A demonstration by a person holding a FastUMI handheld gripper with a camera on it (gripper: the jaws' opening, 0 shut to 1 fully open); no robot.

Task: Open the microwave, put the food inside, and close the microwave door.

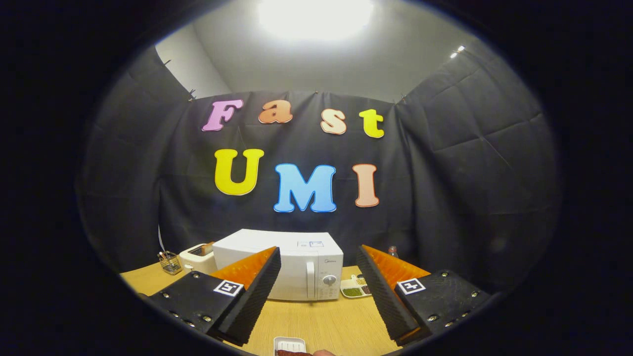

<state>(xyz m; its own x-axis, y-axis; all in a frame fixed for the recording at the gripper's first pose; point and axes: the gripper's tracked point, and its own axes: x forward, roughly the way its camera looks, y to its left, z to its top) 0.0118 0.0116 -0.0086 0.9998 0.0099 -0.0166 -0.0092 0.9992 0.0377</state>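
Gripper (319, 277) fingers spread wide apart, clamping nothing. Beyond them, on the wooden table (321, 321), a white microwave (292, 269) with door closed; just right of it a divided tray (355, 288), left of it a toaster (198, 257) and wire basket (170, 263). Below, between the fingers, a small white food dish (290, 345).

Glossy white microwave (292, 269) on a matt wood-grain table (321, 321); ribbed fingers (257, 291).

Staged kitchen booth, microwave (284, 267), toaster (198, 257), wooden table (316, 321), cloth walls
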